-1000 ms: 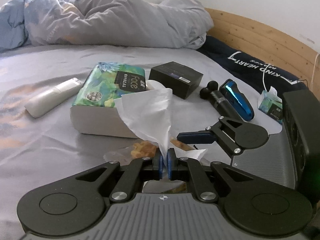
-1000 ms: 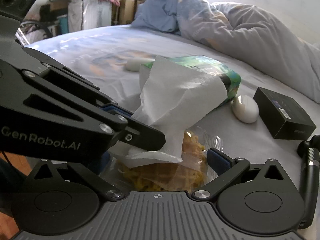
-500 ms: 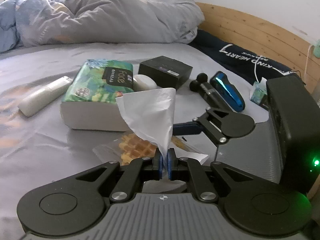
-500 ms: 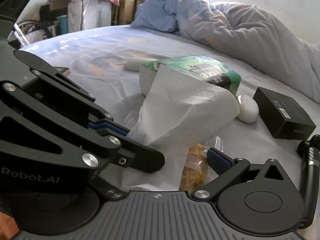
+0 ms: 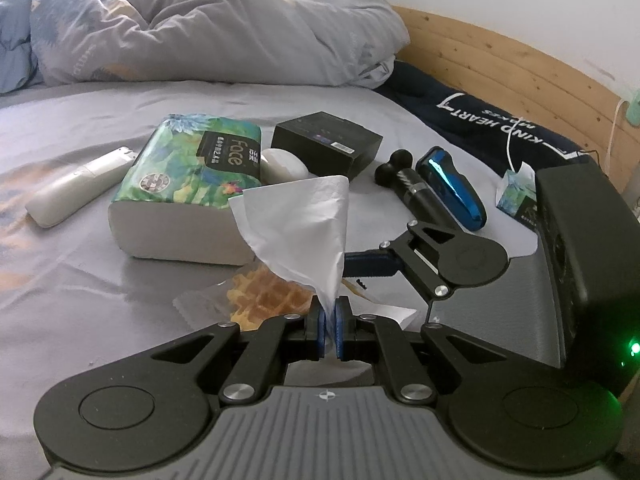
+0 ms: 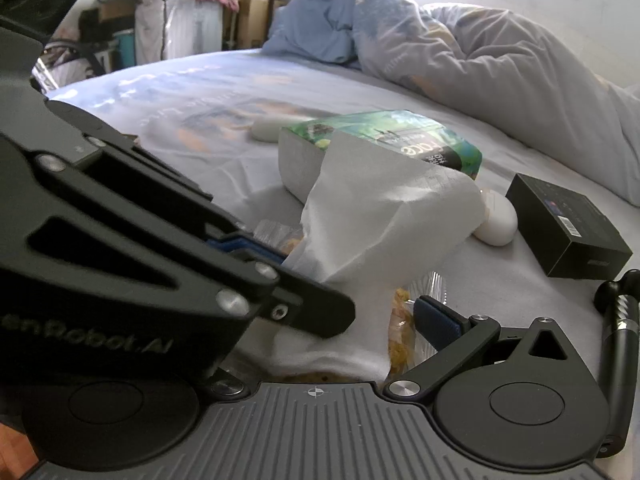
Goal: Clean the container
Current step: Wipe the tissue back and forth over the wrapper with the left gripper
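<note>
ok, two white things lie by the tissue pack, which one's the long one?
The remote, lying on the sheet left of the tissue pack. The other white thing, an oval case, sits between the pack and the black box.

The left wrist camera is sitting just behind the left gripper, looking forward and downward across the bed toward the wooden headboard, close to the tissue pack. The right wrist camera is sitting behind the right gripper, facing down across the same bed toward the crumpled duvet and the shelves beyond. Both views are sharing the tissue pack, the white tissue and the black box.
</note>
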The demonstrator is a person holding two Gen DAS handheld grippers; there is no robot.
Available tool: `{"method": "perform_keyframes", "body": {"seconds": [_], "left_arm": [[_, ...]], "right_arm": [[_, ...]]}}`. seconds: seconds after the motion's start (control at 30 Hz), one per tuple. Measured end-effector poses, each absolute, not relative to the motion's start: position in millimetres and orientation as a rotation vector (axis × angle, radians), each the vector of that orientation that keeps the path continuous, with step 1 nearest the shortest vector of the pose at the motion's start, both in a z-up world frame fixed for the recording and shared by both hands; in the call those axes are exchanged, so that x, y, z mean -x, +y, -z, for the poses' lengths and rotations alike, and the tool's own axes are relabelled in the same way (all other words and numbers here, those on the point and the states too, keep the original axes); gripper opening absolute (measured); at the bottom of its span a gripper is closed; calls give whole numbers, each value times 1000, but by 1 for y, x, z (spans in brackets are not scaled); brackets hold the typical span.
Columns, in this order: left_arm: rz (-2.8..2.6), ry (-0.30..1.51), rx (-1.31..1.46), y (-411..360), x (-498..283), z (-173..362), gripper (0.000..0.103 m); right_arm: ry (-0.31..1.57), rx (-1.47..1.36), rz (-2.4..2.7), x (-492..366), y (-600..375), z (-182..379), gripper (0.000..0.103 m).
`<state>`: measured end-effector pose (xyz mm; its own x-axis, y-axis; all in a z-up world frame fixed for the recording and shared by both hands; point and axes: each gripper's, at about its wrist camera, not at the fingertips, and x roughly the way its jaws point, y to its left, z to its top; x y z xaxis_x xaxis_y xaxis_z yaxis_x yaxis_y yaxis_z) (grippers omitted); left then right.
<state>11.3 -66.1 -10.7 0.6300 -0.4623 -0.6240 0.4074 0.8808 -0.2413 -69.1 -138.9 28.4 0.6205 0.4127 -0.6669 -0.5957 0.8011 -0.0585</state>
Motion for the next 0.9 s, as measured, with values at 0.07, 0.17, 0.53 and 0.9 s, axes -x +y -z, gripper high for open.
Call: {"method": "perform_keyframes", "body": {"seconds": [0.07, 0.17, 0.53, 0.9], "left_arm": [[487, 732, 86, -66, -13, 11, 9], [466, 726, 91, -64, -14, 10, 9], [447, 730, 76, -57, -10, 7, 9], [499, 740, 70, -60, -5, 8, 9]], "right_arm": [[687, 288, -589, 69, -139, -28, 103], [687, 288, -588, 69, -139, -28, 103], [687, 286, -585, 68, -138, -29, 103], [689, 285, -581, 68, -138, -29, 103]]}}
